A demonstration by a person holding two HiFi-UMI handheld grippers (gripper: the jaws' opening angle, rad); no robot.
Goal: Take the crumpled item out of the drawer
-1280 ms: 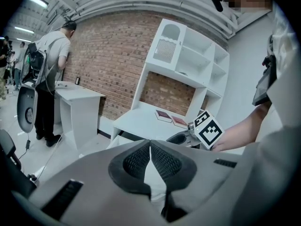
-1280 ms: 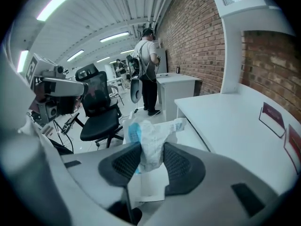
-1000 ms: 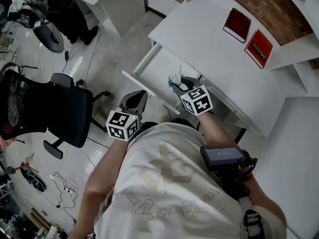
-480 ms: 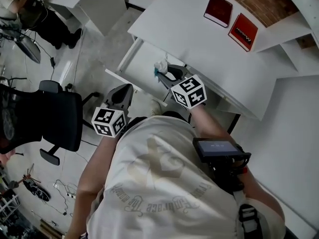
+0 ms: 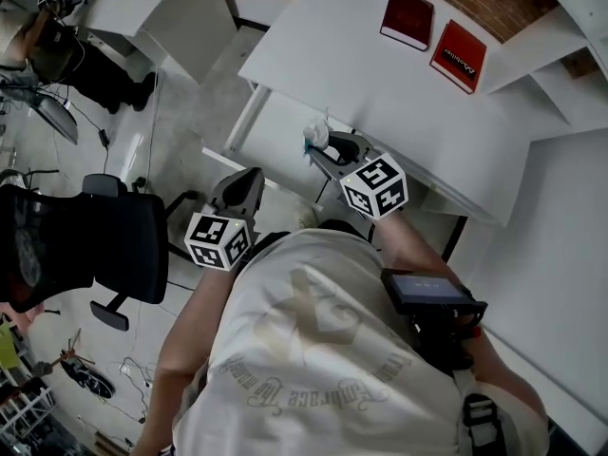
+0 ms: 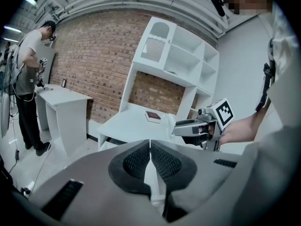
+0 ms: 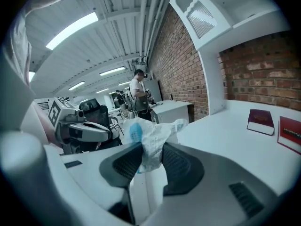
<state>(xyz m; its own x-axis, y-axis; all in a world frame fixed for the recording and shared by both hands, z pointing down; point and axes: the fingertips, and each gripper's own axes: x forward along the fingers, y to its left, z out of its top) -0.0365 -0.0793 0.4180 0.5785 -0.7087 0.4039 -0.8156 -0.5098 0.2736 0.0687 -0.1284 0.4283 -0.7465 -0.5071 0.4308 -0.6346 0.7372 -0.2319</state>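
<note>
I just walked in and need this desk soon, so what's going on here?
A person works two handheld grippers at a white desk. The right gripper, its jaws just closing further, pinches a crumpled white-and-blue wrapper, held over the open drawer. The left gripper is shut and empty, held back short of the drawer.

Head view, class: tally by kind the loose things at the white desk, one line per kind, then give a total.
Red books: 2
Crumpled item, held in the right claw: 1
Total: 3
</note>
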